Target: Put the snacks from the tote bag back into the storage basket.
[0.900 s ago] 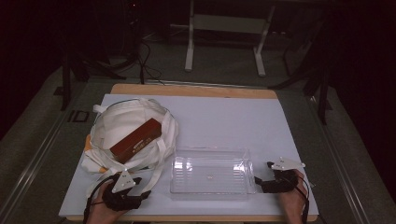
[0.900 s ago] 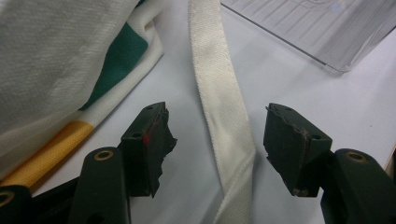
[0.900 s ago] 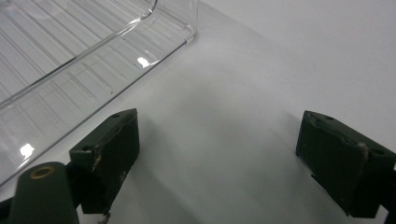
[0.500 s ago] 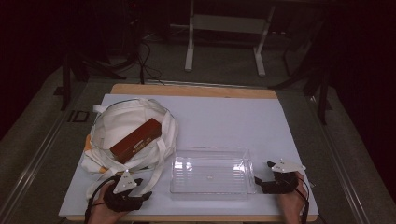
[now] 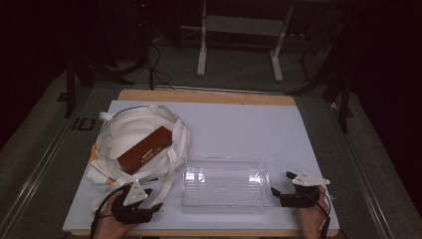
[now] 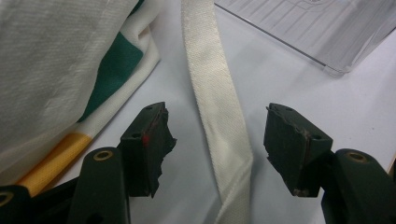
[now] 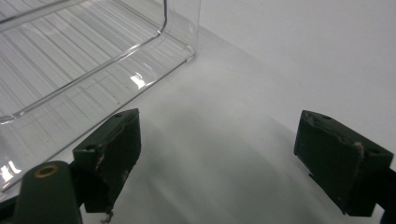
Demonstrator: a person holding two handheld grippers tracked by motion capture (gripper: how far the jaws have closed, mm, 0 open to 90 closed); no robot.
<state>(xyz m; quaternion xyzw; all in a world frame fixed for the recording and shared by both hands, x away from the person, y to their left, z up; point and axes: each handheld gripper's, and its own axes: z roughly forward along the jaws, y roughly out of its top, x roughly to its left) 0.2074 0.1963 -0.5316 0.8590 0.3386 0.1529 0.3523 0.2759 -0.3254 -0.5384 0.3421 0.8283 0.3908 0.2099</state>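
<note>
A white cloth tote bag [image 5: 130, 132] lies open at the table's left with a brown box [image 5: 145, 150] resting in it. A clear plastic tray [image 5: 224, 185] sits at the front middle. My left gripper [image 5: 157, 208] rests open near the front left edge; in the left gripper view its jaws stand apart on either side of a white bag strap [image 6: 216, 98] without touching it, and the bag's green and orange print [image 6: 112, 65] lies to the left. My right gripper [image 5: 281, 186] is open just right of the tray, whose corner [image 7: 182, 46] shows ahead of its jaws.
A white mat [image 5: 239, 127] covers the wooden table [image 5: 206, 96]. Beyond the table stand a white metal frame [image 5: 239, 30] and dark cables on the floor [image 5: 154, 69].
My left gripper has slid slightly toward the front edge. The right gripper has barely shifted. Bag, box and tray have stayed put.
</note>
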